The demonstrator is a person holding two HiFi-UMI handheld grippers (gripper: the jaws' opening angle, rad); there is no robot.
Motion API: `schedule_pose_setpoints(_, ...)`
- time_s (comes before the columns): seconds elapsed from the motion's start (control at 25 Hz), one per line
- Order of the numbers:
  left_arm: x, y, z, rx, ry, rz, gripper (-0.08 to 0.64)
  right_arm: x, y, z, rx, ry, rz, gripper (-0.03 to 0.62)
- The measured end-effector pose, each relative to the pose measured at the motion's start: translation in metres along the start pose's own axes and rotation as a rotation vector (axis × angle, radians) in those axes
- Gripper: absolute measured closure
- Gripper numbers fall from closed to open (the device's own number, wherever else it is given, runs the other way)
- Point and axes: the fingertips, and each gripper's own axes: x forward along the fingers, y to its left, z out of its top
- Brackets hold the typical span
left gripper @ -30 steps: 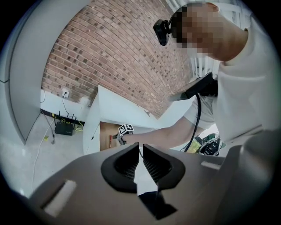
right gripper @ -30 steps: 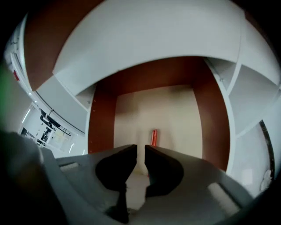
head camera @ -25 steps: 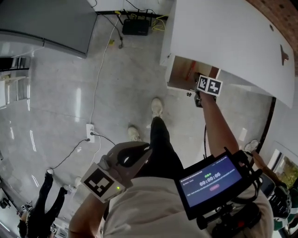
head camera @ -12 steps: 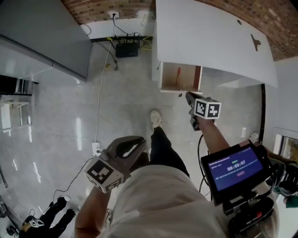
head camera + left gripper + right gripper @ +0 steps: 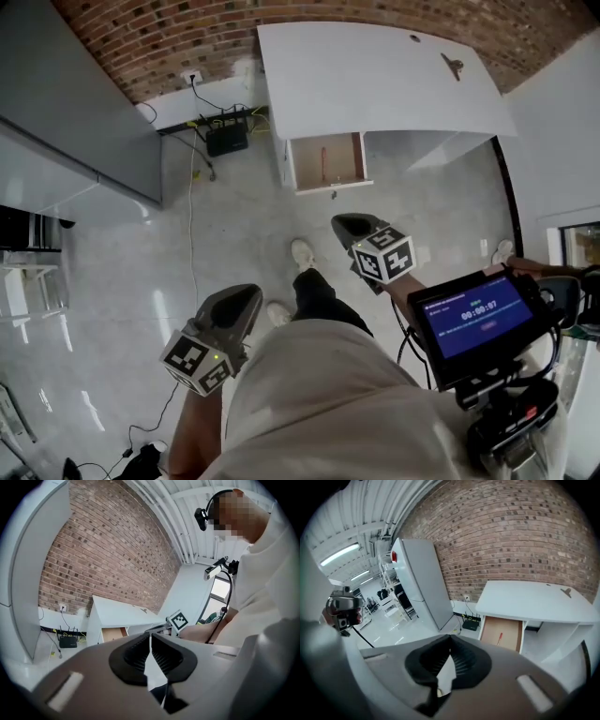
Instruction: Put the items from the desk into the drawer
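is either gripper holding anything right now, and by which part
Nothing is held: the left gripper and the right gripper both have jaws closed together with nothing between them.

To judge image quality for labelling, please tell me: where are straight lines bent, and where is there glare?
Head view: edges of the white rectangular desk bow, and pale streaks of glare lie on the glossy grey floor. Left gripper view: red brick wall curves strongly, corners black. Right gripper view: same wall bulges likewise.
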Motion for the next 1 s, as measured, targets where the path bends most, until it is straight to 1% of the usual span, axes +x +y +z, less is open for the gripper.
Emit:
schedule_pose_setpoints(0.08,-0.008,-0.011,-0.008,0.015,0.019,0.007,0.54,-0.017,0.023,-0.001,-0.032,-0.007,0.029,0.589)
schedule_pose_setpoints(0.24,-0.013,-0.001,-0.01,0.04,0.04,-0.002,0.54,-0.019,0.058,0.013,-0.092,-0.025,0.071,0.589)
schedule_pose_setpoints(0.4,-0.009,0.002,-0.009,0.047,0.052,-0.023,0.54,-0.02,0.083,0.025,-0.144,-0.048,0.104,0.589)
schedule_pose_setpoints(0.68,-0.002,-0.003,-0.015,0.049,0.08,-0.069,0.54,-0.026,0.105,0.035,-0.186,-0.071,0.137,0.59)
schedule_pose_setpoints(1.0,-0.003,-0.003,-0.024,0.039,0.089,-0.059,0.54,-0.029,0.122,0.033,-0.24,-0.074,0.176,0.591)
